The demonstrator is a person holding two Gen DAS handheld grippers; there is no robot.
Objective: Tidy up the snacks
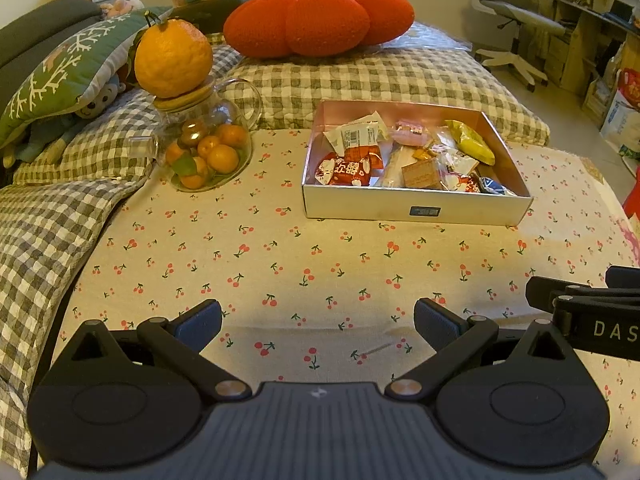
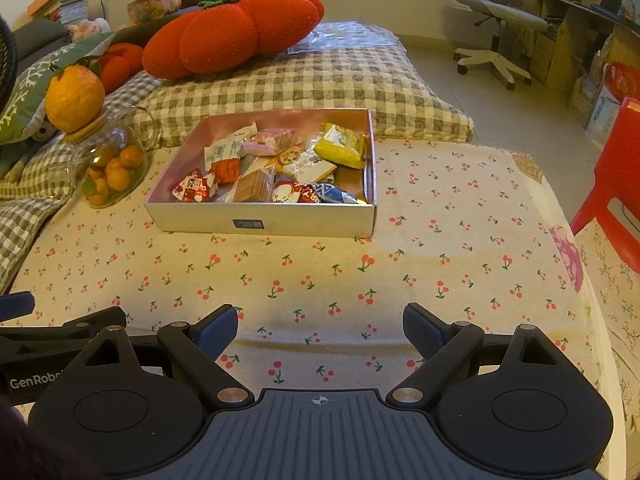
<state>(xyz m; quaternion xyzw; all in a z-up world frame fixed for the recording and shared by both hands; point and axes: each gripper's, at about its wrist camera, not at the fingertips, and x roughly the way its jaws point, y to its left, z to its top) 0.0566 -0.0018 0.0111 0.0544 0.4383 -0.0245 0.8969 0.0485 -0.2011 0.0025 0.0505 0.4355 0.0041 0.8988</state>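
- Left claw (image 1: 318, 322) and right claw (image 2: 320, 330) are being held wide, gripping nothing
- Wrapped snacks (image 2: 276, 168) are being kept in the box (image 2: 260, 222) on the cherry-print cloth (image 2: 360, 280)

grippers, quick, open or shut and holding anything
Left gripper: open, empty, over the cloth.
Right gripper: open, empty, short of the snack box.

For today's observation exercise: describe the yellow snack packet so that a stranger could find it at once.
Start at the cherry-print cloth and find the shallow white box of wrapped snacks on it. Look in the box's far right corner: the yellow packet lies there by the right wall. It is the only plain bright-yellow wrapper; its neighbours are red, white, pink or blue.
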